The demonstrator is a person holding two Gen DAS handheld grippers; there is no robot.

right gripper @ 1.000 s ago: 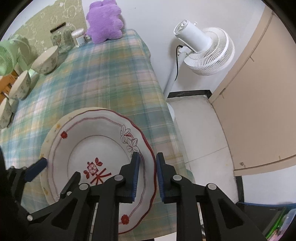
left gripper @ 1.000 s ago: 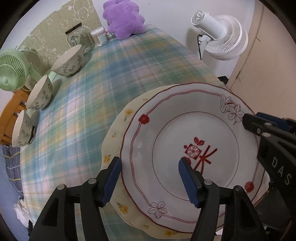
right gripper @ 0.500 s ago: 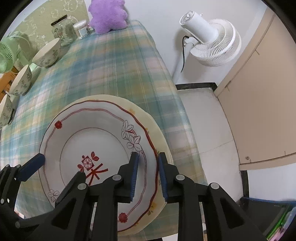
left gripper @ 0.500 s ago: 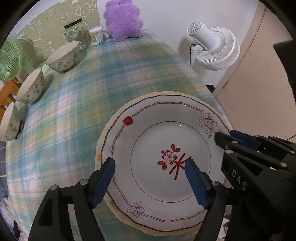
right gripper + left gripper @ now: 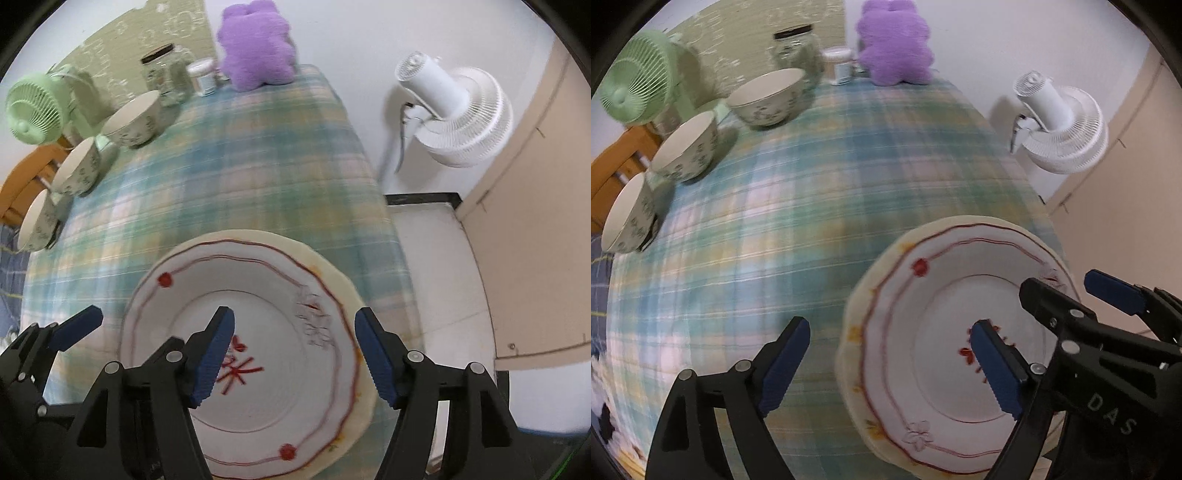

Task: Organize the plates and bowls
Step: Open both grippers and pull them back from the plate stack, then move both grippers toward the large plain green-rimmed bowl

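Observation:
A white plate with red trim (image 5: 934,332) (image 5: 266,310) lies stacked on a cream plate (image 5: 849,332) (image 5: 343,284) at the near right of the plaid table. My left gripper (image 5: 890,365) is open and empty, straddling the stack's left rim from above. My right gripper (image 5: 299,354) is open and empty above the white plate's right half. Three patterned bowls (image 5: 766,98) (image 5: 687,147) (image 5: 628,214) stand in a row along the table's left edge.
A green fan (image 5: 635,92), a glass jar (image 5: 796,55), a small tin (image 5: 840,64) and a purple plush (image 5: 895,44) stand at the table's far end. A white fan (image 5: 454,110) stands on the floor to the right. The table's right edge (image 5: 391,236) runs close to the plates.
My right gripper opened and let go of the white plate, which now rests on the cream plate. Both grippers pulled back and up; the left one shifted left.

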